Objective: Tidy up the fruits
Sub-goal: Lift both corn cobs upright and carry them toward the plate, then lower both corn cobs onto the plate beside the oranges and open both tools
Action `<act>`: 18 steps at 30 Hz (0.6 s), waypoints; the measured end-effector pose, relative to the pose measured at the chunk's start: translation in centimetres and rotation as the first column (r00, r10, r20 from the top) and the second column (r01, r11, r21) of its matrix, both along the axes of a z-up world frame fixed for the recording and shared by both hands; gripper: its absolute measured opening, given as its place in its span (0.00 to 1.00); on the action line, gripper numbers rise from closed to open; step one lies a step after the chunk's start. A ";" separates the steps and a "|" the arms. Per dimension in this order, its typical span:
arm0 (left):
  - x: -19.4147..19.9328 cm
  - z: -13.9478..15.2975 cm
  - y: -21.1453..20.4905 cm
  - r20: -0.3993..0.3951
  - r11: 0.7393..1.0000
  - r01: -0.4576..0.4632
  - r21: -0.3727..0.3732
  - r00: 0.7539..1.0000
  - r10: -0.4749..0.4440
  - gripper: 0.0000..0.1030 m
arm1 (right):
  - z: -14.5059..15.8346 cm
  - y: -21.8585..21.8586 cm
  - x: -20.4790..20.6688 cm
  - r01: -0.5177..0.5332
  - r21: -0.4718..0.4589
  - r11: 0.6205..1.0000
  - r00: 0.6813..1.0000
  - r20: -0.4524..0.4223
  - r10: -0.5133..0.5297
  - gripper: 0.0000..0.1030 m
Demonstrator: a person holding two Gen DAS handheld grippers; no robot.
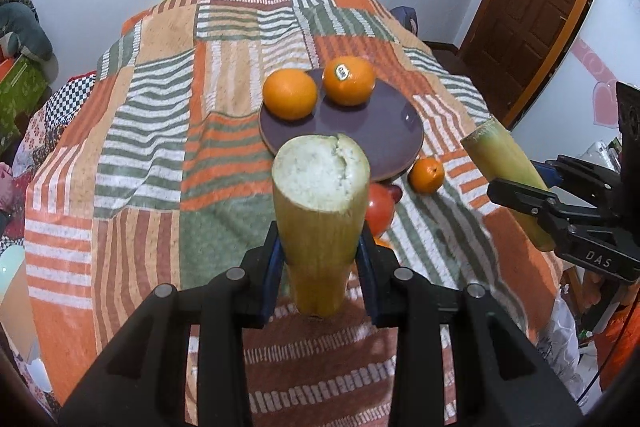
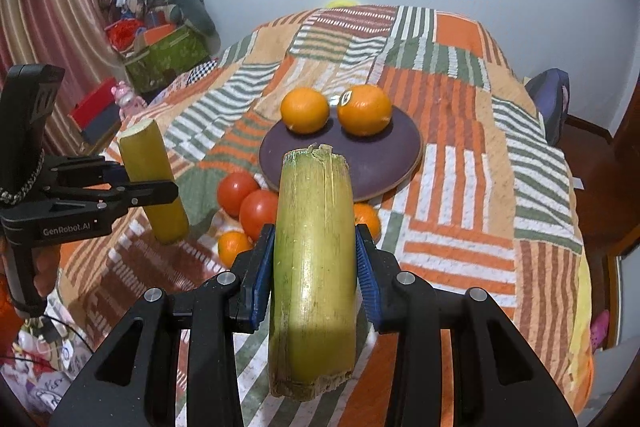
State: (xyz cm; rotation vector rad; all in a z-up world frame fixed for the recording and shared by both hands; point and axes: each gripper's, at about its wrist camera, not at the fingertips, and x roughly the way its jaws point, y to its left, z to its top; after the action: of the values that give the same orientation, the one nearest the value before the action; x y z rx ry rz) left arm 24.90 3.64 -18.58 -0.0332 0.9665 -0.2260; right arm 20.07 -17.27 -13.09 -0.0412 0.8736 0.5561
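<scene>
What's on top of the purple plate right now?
Two oranges sit at the far side of the purple plate; one has a sticker. The held sugarcane piece covers the plate's near edge, so that part can't be checked.

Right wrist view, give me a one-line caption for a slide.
Right claw grips a sugarcane piece above the quilt; two oranges sit on the plate beyond.

left gripper (image 1: 320, 247): tilted steeply downward, blue-padded fingers (image 1: 271, 275) clamped on a cut cane piece (image 1: 320, 203), held off the bed. right gripper (image 2: 315, 267): same downward tilt, fingers (image 2: 262, 275) clamped on a second cane piece (image 2: 314, 267). both grippers side by side, apart.
</scene>
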 end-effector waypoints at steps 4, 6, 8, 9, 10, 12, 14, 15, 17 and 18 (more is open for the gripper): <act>0.9 0.6 -0.6 0.016 1.000 0.007 0.006 1.000 -0.007 0.33 | 0.6 -0.3 0.7 0.012 0.007 1.000 1.000 0.017 -0.012 0.34; 1.5 0.8 -0.8 0.021 1.000 0.012 0.005 1.000 -0.012 0.33 | 0.8 -0.4 1.1 0.015 0.009 1.000 1.000 0.024 -0.015 0.34; 2.1 1.1 -1.0 0.028 1.000 0.017 0.006 0.999 -0.017 0.33 | 0.9 -0.4 1.6 0.016 0.011 1.000 0.999 0.030 -0.016 0.34; 2.4 1.2 -1.1 0.030 1.000 0.018 0.006 0.999 -0.018 0.33 | 1.0 -0.4 1.8 0.016 0.013 1.000 0.999 0.033 -0.017 0.34; 2.6 1.2 -1.2 0.032 1.000 0.019 0.006 0.999 -0.019 0.33 | 1.0 -0.4 2.0 0.017 0.014 1.000 0.999 0.035 -0.017 0.34; 3.3 1.3 -1.2 0.034 1.000 0.023 0.001 0.999 -0.023 0.33 | 1.0 -0.3 2.5 0.015 0.017 1.000 0.999 0.039 -0.015 0.34; 3.9 1.4 -1.3 0.034 1.000 0.026 -0.004 0.999 -0.026 0.33 | 0.9 -0.2 3.0 0.012 0.018 1.000 0.999 0.041 -0.013 0.34; 4.2 1.4 -1.3 0.035 1.000 0.028 -0.009 0.999 -0.027 0.33 | 0.9 -0.1 3.2 0.010 0.018 1.000 0.999 0.042 -0.011 0.34; 5.0 1.5 -1.5 0.035 0.999 0.033 -0.015 0.999 -0.032 0.33 | 0.7 0.0 3.8 0.008 0.015 1.000 0.999 0.044 -0.009 0.34; 5.3 1.5 -1.5 0.037 0.999 0.034 -0.012 0.999 -0.034 0.33 | 0.7 0.0 4.0 0.009 0.014 1.000 0.999 0.044 -0.009 0.34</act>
State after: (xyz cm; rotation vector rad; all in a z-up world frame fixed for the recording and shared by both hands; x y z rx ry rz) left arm 30.17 2.09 -17.08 -0.0244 0.9292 -0.2636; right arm 24.02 -17.25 -12.43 -0.0369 0.8269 0.5509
